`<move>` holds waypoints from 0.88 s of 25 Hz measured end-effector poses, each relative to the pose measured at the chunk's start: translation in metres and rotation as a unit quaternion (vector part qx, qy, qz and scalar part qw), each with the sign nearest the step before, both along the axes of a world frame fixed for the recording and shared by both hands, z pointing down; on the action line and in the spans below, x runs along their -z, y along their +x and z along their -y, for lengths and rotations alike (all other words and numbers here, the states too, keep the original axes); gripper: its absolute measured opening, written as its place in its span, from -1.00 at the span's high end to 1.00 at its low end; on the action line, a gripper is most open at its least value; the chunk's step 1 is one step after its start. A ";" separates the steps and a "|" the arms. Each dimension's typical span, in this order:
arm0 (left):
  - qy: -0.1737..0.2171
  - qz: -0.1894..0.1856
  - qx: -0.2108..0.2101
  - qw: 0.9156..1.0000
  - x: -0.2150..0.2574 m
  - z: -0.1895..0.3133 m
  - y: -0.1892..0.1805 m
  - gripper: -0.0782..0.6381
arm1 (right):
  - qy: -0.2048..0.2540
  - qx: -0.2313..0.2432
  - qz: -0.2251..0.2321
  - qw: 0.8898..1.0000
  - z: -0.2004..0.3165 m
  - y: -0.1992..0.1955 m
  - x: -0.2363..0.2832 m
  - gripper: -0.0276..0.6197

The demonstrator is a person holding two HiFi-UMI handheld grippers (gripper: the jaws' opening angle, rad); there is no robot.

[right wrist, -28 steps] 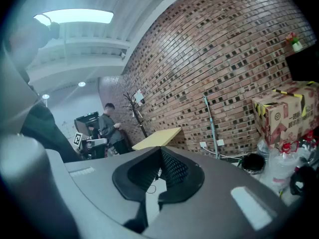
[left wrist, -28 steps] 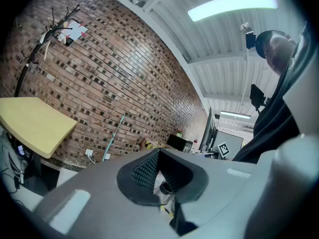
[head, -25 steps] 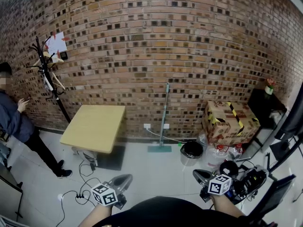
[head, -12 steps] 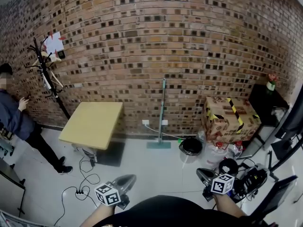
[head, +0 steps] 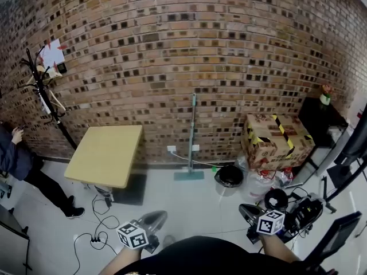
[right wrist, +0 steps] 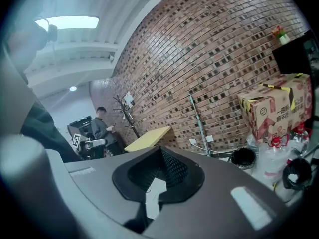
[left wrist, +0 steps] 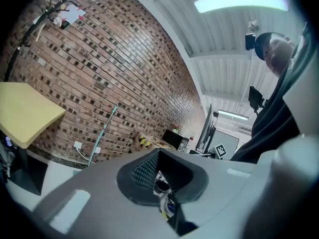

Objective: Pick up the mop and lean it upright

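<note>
The mop (head: 191,132) stands upright against the brick wall, its pale green handle nearly vertical and its flat head (head: 189,175) on the floor. It shows far off in the left gripper view as the mop (left wrist: 102,133) and in the right gripper view as the mop (right wrist: 198,124). My left gripper (head: 153,217) and right gripper (head: 247,211) hang low near my body, well short of the mop. Both are shut with nothing between the jaws, as the left gripper (left wrist: 158,156) and right gripper (right wrist: 160,153) views also show.
A yellow table (head: 106,152) stands left of the mop, with a coat rack (head: 42,93) and a person (head: 17,162) further left. Right of the mop are a black bin (head: 229,177), a taped cardboard box (head: 275,139) and a dark cabinet (head: 321,118). Cables (head: 94,234) lie on the floor.
The wall, mop and table have slid left in the head view as my head turned. Both grippers stay low, shut and empty.
</note>
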State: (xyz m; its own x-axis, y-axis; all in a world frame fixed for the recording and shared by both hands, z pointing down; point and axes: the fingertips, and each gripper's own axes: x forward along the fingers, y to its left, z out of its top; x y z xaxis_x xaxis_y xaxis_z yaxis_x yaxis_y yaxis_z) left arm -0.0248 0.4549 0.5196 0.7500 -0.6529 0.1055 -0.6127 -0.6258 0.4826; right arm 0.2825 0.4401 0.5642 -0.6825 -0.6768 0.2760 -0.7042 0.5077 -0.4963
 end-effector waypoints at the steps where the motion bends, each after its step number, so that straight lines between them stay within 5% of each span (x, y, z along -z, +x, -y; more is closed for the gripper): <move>1: 0.000 -0.002 -0.003 1.000 -0.002 0.010 -0.006 0.79 | 0.001 -0.003 -0.003 1.000 0.008 -0.005 0.000 0.87; 10: 0.008 -0.016 -0.044 0.999 -0.001 0.117 -0.091 0.79 | 0.020 -0.033 -0.019 0.999 0.099 -0.095 0.023 0.87; 16: 0.005 -0.021 -0.045 0.999 -0.002 0.181 -0.158 0.79 | 0.013 -0.022 -0.028 0.999 0.160 -0.171 0.027 0.87; 22: -0.006 -0.034 -0.020 0.999 -0.012 0.220 -0.189 0.79 | -0.005 -0.001 -0.036 0.999 0.209 -0.199 0.021 0.87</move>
State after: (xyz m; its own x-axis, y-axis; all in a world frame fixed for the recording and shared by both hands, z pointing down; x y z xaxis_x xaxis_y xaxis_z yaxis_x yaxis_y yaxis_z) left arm -0.2139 0.2346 0.5313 0.7813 -0.6210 0.0621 -0.5531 -0.6429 0.5298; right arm 0.0832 0.2313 0.5434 -0.6588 -0.6759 0.3304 -0.7396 0.5013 -0.4491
